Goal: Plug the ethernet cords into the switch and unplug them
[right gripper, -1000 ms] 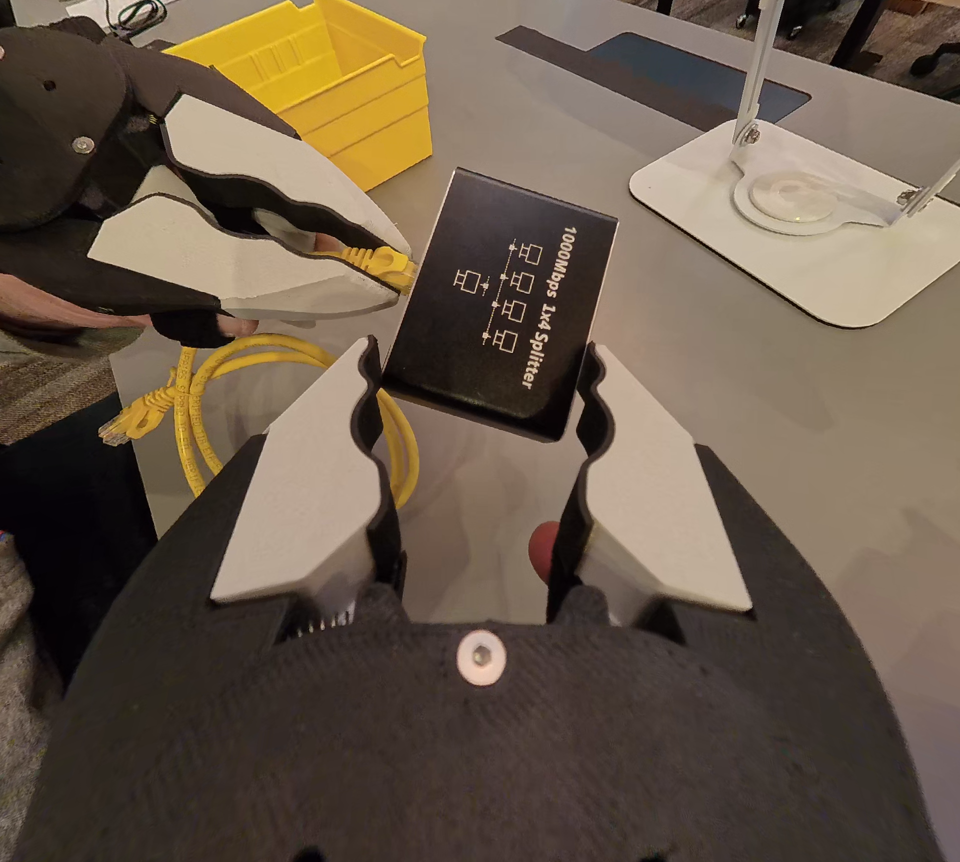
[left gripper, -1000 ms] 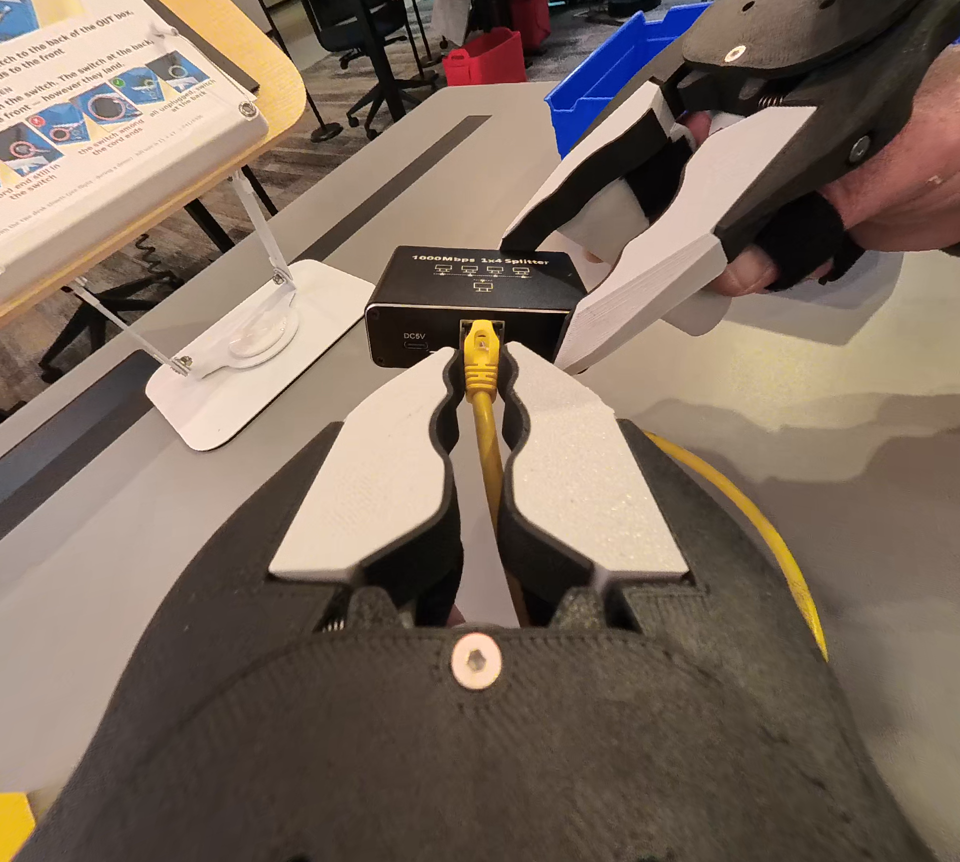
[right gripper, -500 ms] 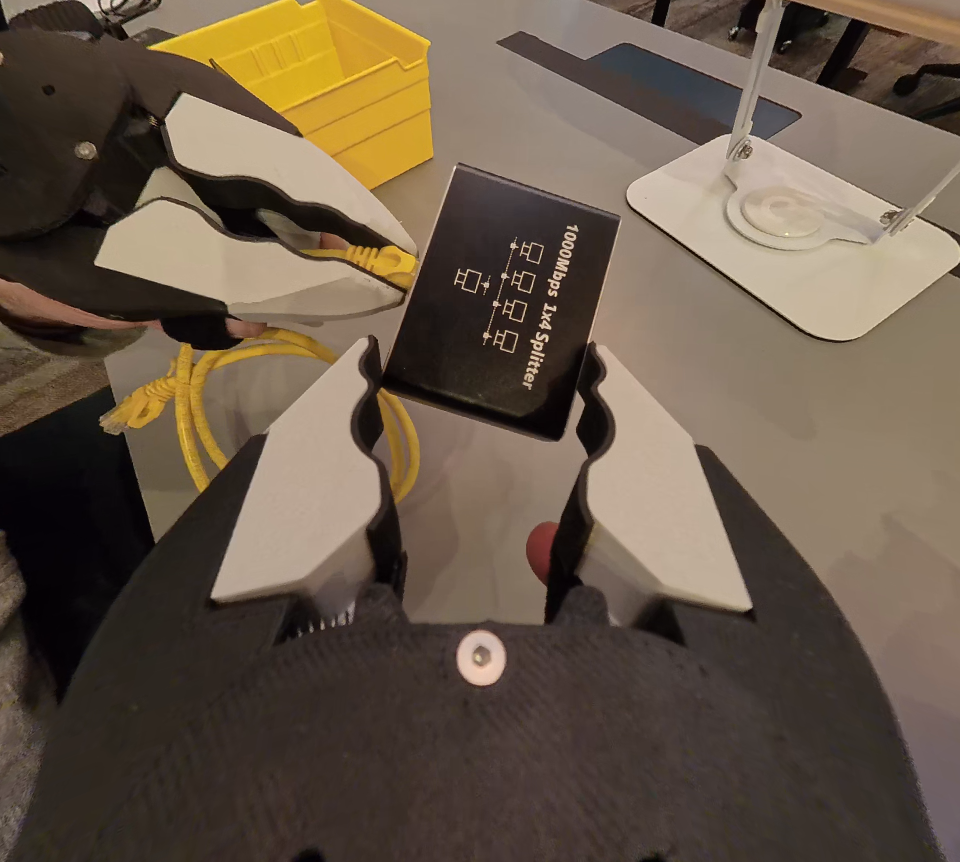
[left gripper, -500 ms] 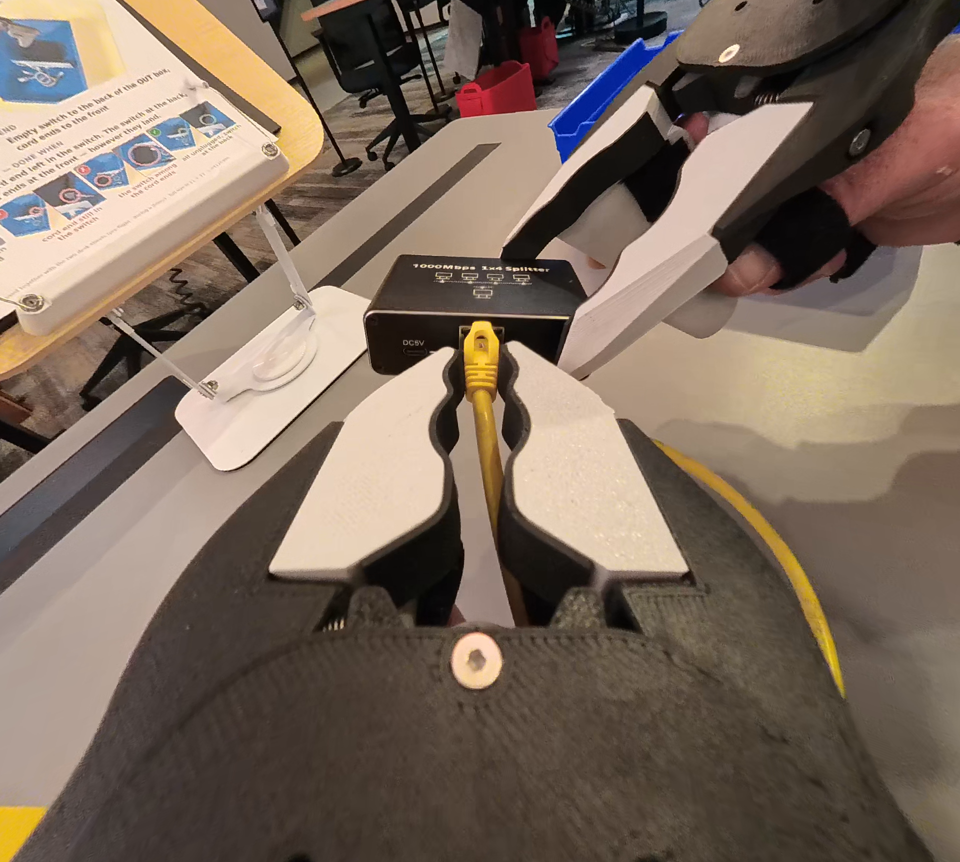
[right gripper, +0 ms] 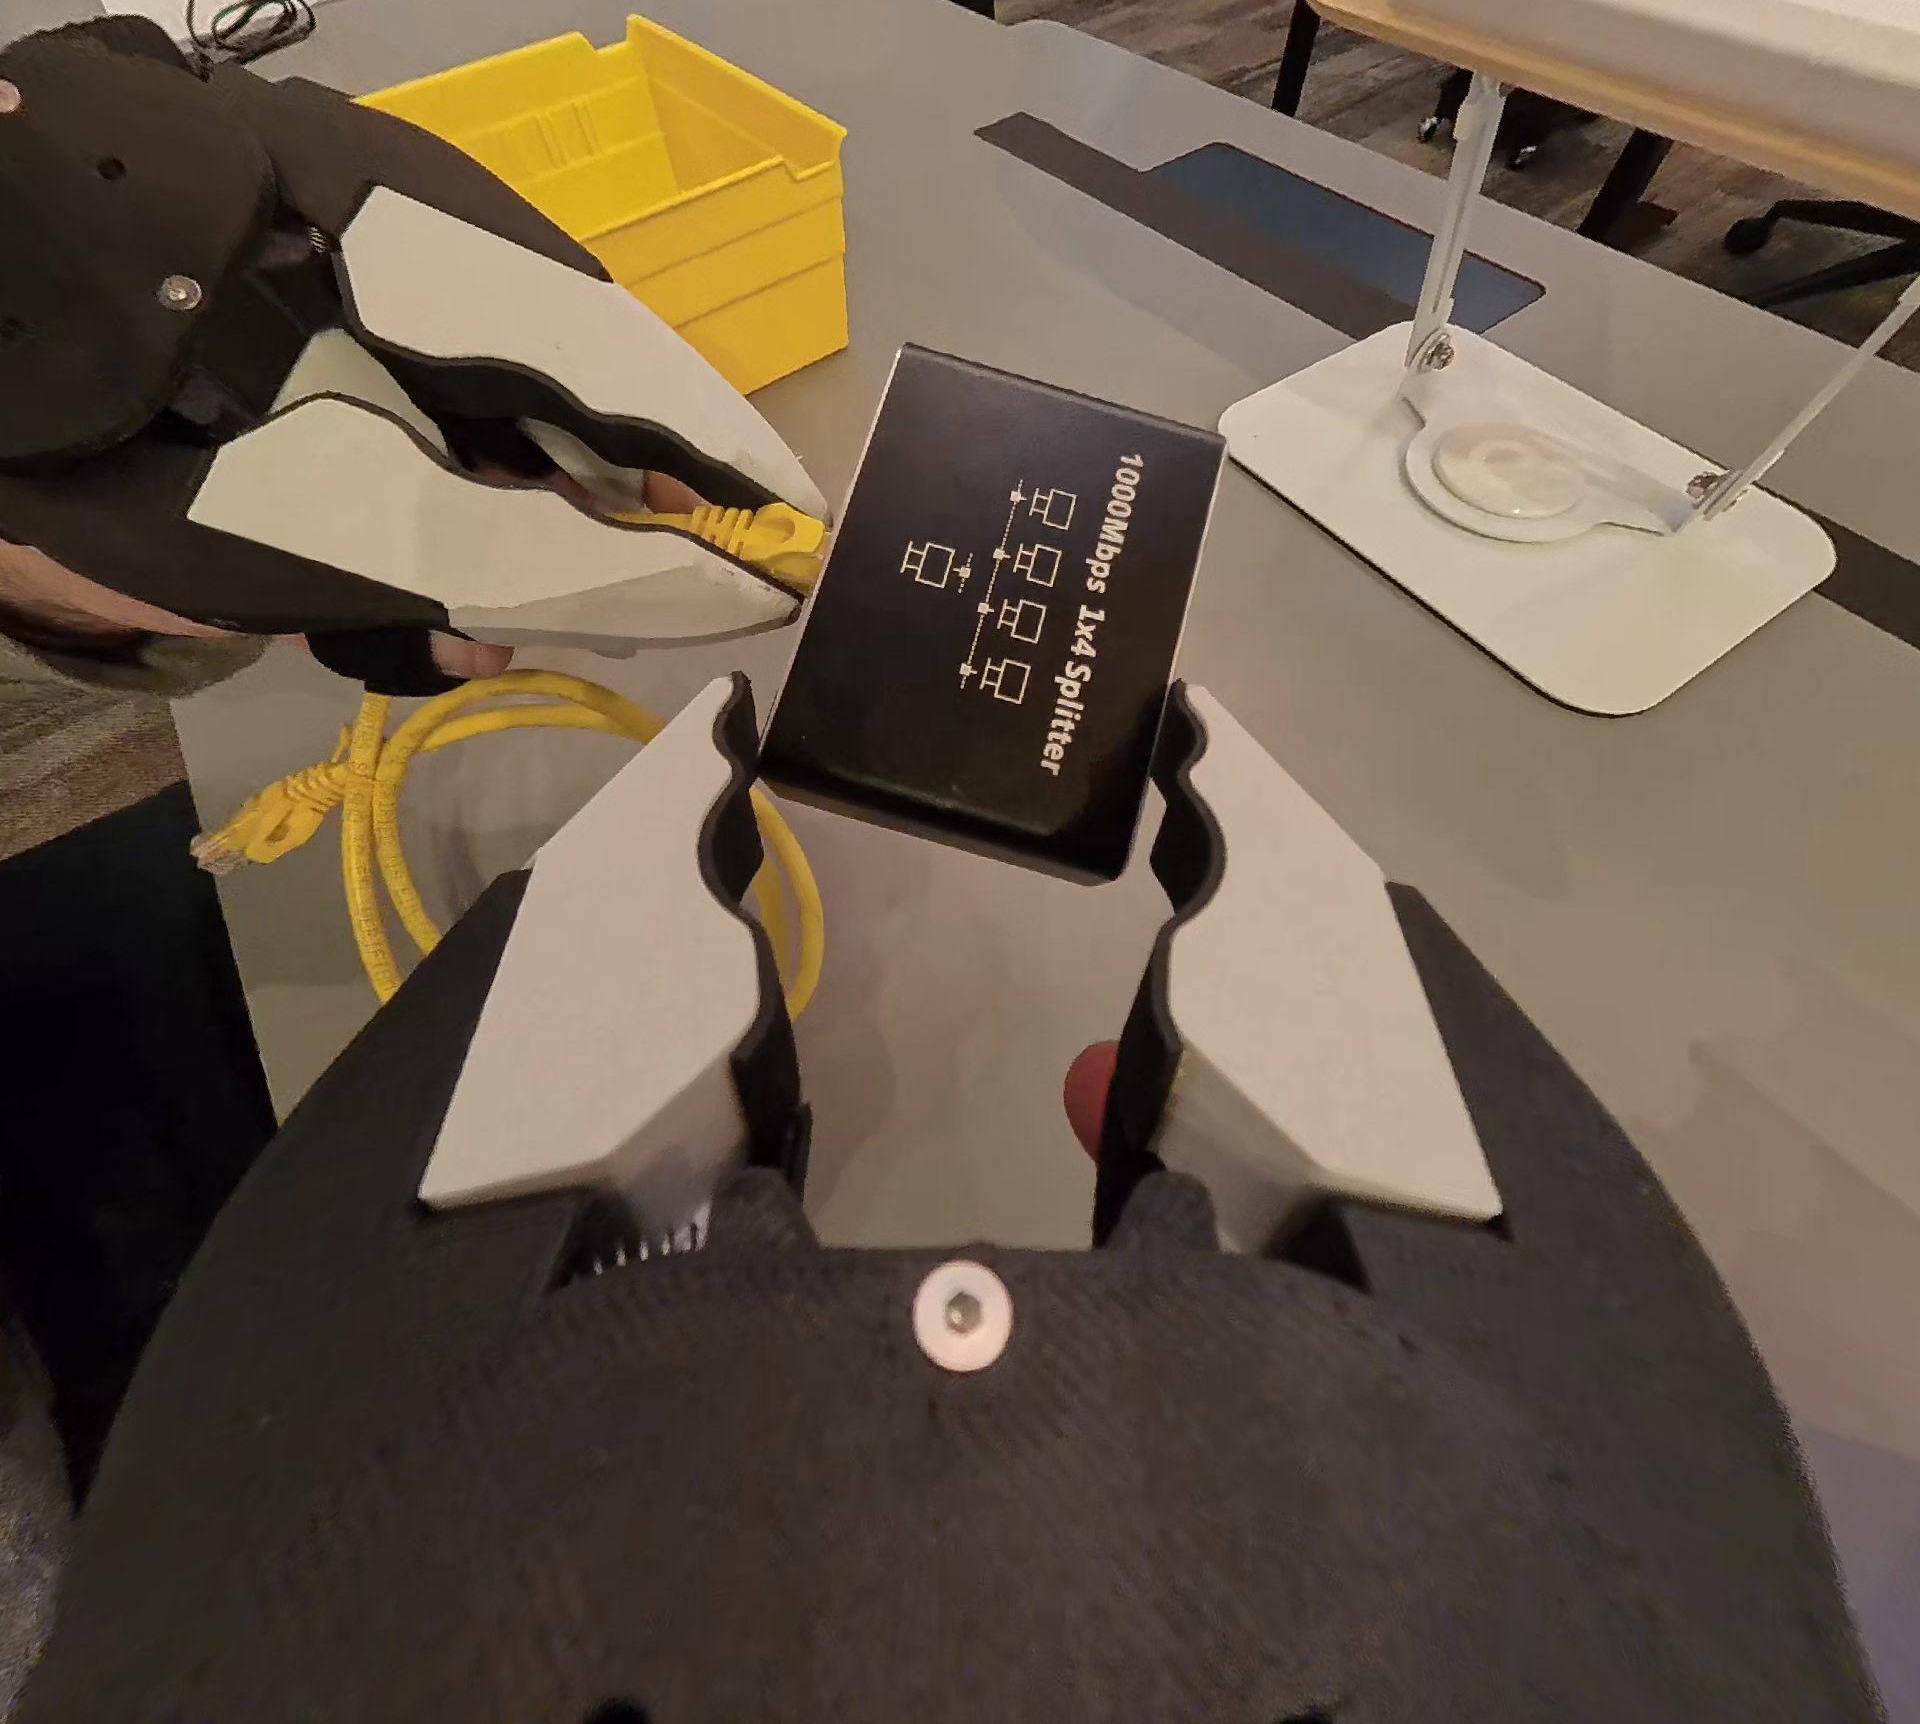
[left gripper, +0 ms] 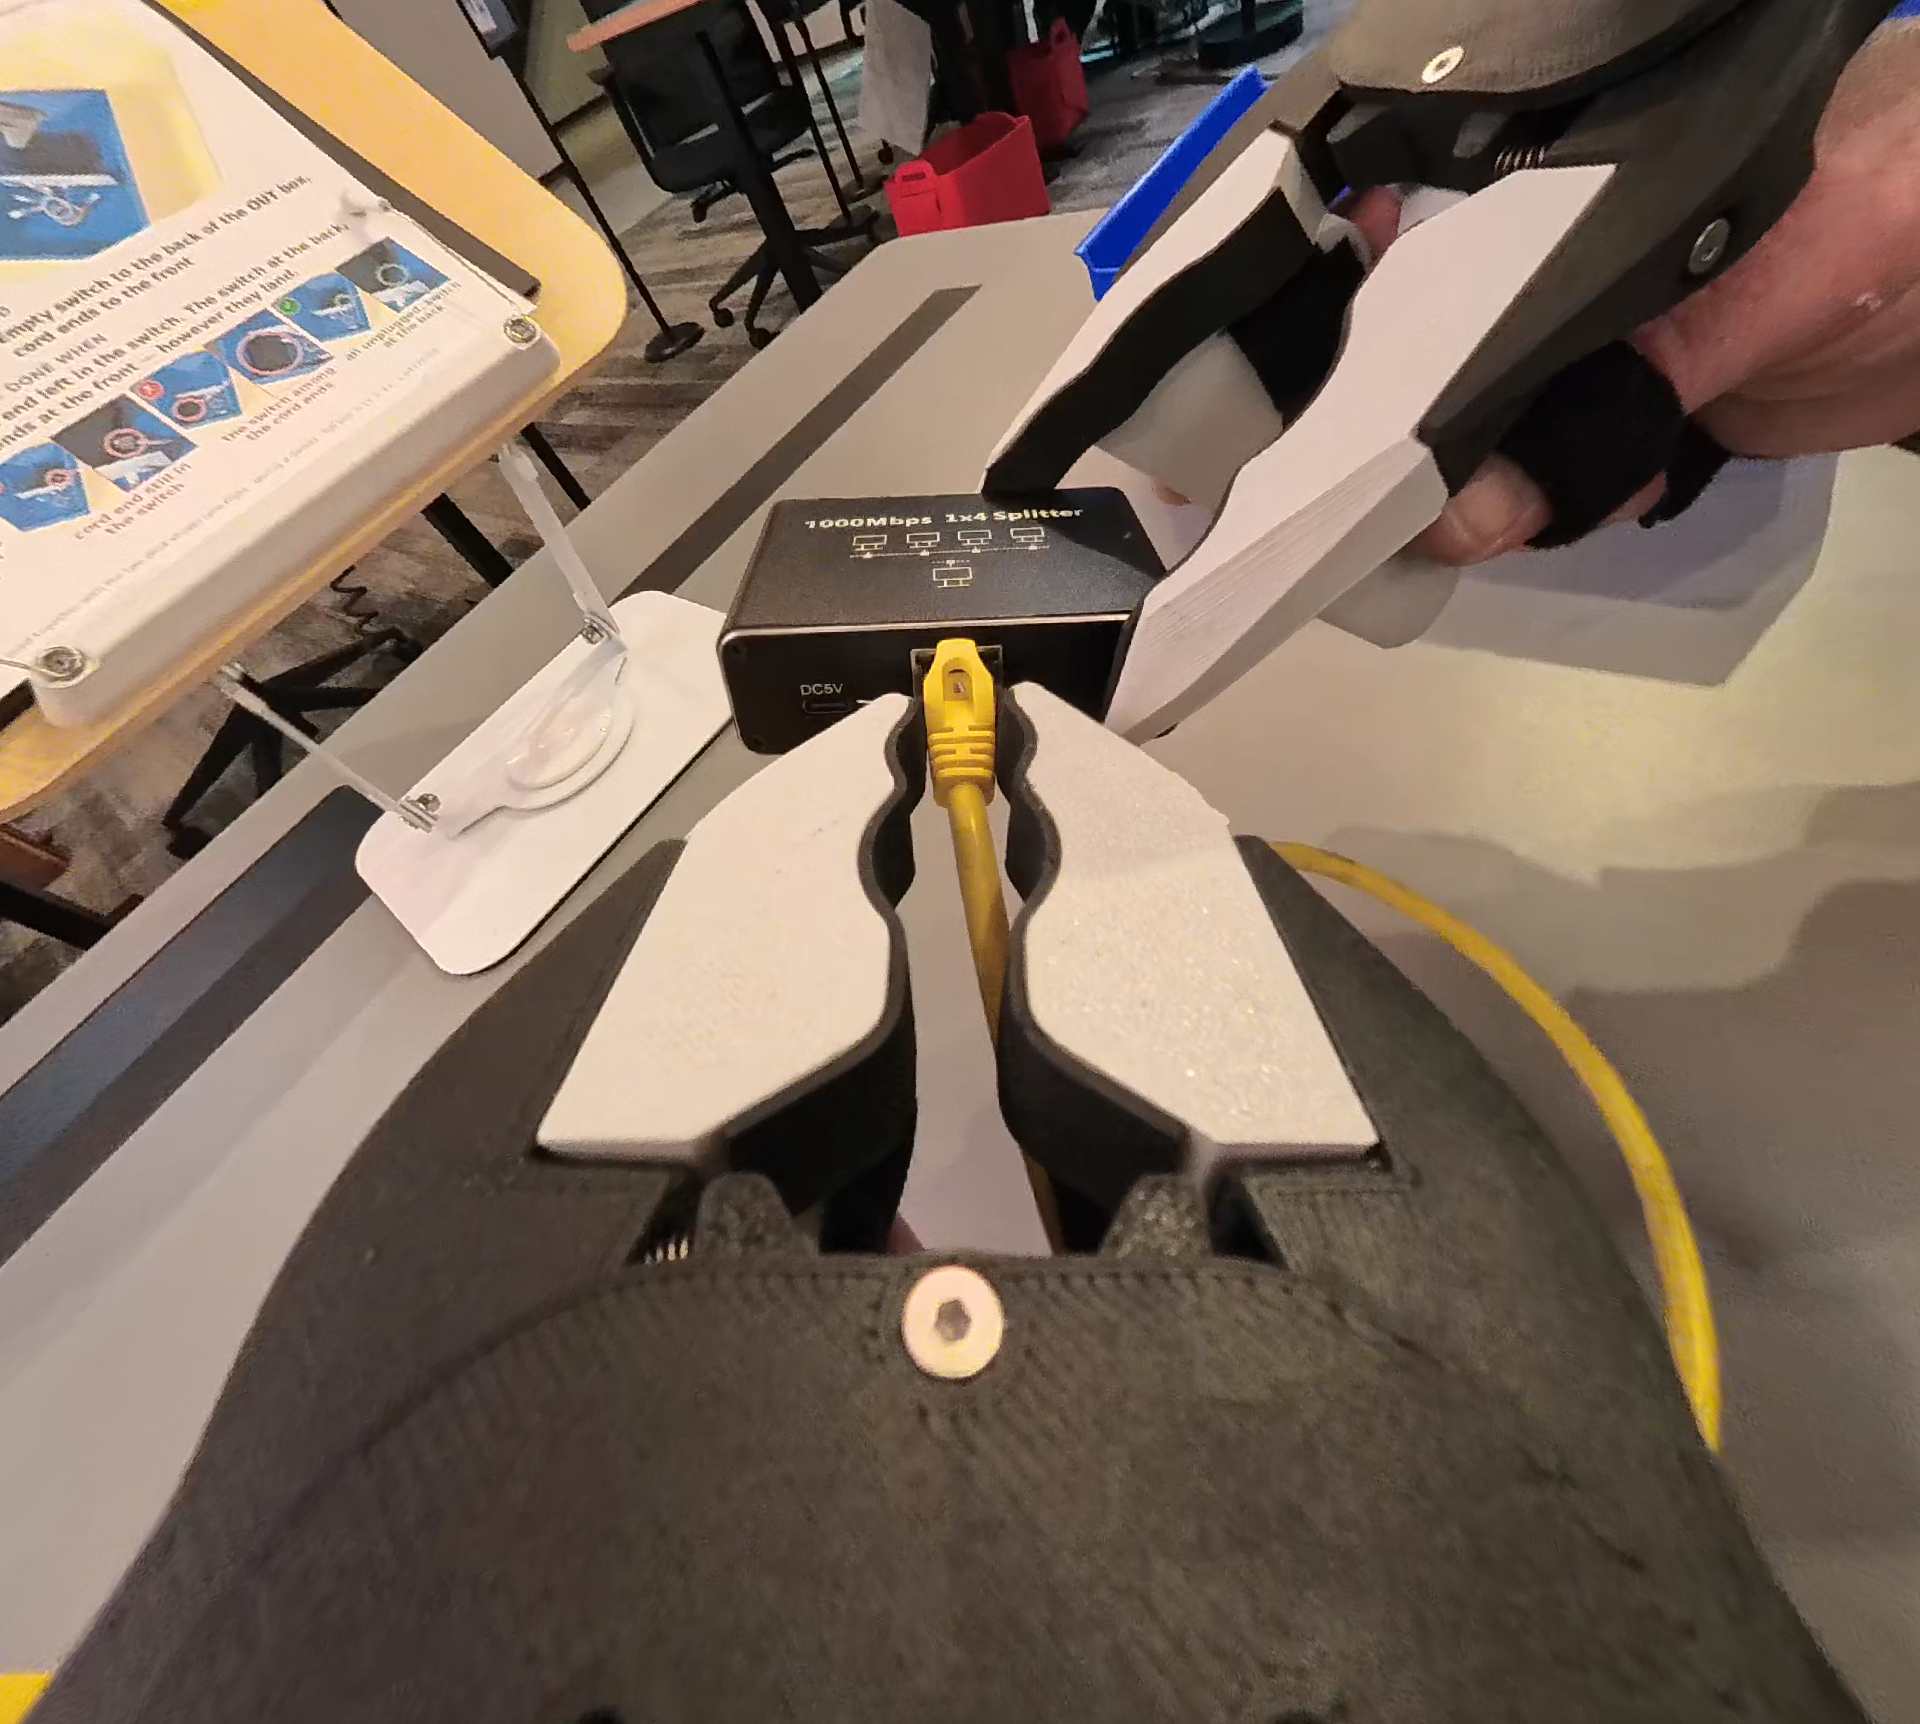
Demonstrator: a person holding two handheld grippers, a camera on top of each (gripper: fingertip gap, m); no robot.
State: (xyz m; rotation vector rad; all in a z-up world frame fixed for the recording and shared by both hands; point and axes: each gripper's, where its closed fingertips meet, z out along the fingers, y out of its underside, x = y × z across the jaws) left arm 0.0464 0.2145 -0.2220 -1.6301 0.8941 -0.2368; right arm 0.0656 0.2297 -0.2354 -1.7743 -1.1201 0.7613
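Observation:
A black switch (left gripper: 935, 573) lies on the grey table (right gripper: 1455, 895). My left gripper (left gripper: 961, 724) is shut on a yellow ethernet cord (left gripper: 977, 895) just behind its plug (left gripper: 961, 687), which sits in the port on the switch's front face. The right wrist view shows that gripper (right gripper: 805, 552) at the left side of the switch (right gripper: 987, 594). My right gripper (right gripper: 956, 729) is shut on the switch's near end, one finger on each side; it also shows in the left wrist view (left gripper: 1070, 594). The cord's coil (right gripper: 582, 718) and free plug (right gripper: 260, 827) lie on the table.
An empty yellow bin (right gripper: 675, 220) stands behind the left gripper. A white stand base (right gripper: 1538, 531) holding a tilted instruction board (left gripper: 208, 344) sits beyond the switch. A blue bin (left gripper: 1164, 220) is behind the right gripper. Desks and chairs stand farther off.
My left gripper has edged forward with the plug, pressing it further into the switch's port, and tilted upward. The right gripper has kept its hold on the switch.

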